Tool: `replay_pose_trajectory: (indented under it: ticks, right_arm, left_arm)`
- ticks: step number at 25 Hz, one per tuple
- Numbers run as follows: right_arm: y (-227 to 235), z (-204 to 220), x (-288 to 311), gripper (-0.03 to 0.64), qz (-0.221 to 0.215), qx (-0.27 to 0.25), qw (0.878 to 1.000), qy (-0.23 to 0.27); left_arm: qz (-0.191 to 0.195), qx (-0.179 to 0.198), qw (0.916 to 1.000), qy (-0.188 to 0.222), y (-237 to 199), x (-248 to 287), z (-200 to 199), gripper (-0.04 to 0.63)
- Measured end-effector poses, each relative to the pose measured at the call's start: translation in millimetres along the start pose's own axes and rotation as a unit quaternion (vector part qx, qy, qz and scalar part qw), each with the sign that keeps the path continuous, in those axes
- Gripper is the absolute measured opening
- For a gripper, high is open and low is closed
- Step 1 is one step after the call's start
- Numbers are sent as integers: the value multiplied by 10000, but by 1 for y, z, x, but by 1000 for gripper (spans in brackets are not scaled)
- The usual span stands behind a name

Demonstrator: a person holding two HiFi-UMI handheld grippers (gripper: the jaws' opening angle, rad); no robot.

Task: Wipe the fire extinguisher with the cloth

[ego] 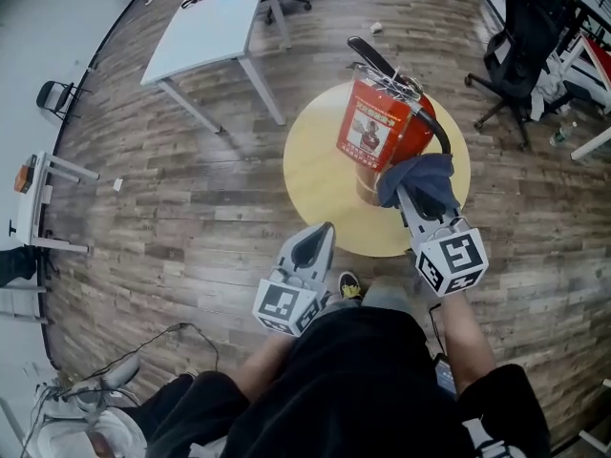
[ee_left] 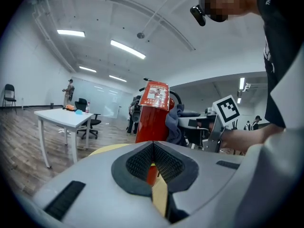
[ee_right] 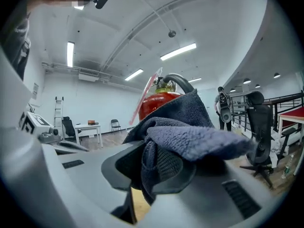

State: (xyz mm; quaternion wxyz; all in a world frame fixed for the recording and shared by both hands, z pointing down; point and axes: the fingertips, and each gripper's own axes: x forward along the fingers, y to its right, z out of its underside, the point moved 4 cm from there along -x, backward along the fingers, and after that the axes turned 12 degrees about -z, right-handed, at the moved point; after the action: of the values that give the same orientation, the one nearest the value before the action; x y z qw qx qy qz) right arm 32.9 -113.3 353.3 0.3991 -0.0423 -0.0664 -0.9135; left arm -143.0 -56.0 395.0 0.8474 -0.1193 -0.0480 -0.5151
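Far left, a white table, well apart from the rest. Left gripper near the round table's edge, jaws pressed together on nothing. Fire extinguisher upright on the round table, cloth against its right side, clamped in the right gripper; office chair beyond.

In front of me a round yellow table stands on the wooden floor. The fire extinguisher stands upright on it.
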Motion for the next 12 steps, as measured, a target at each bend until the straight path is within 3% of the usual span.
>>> replay_pose_trajectory:
  ticks: [4, 8, 12]
  right_arm:
    - [-9, -47, 4, 67, -146, -215, 9996, 132]
    - [-12, -91, 5, 67, -271, 82, 9993, 249]
    - [2, -105, 14, 67, -159, 123, 9998, 48]
  left_arm:
    - [37, -25, 10000, 38, -12, 7, -5, 23]
    - [66, -65, 9999, 118, -16, 12, -15, 23]
    - [107, -107, 9997, 176, -16, 18, -20, 23]
